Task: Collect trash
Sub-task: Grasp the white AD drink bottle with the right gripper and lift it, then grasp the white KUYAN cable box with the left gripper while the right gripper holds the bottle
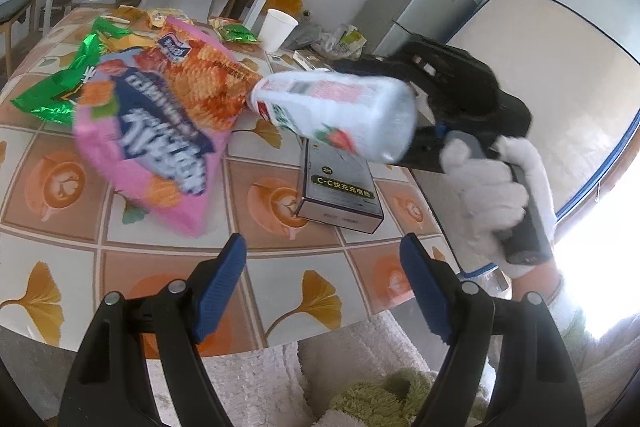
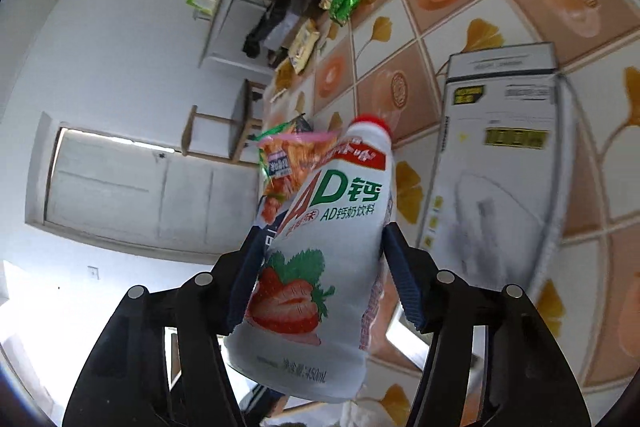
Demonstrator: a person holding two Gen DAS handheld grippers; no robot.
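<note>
- Tiled-pattern bench carried snack bags, a paper cup and a grey box.
- Right gripper was clamped on the white strawberry milk bottle, which was lifted off the bench and tilted, cap toward the pink snack bag.
- Gloved hand gripped the right gripper's handle.
- Left gripper had its jaws apart and empty, above the bench's near edge.
</note>
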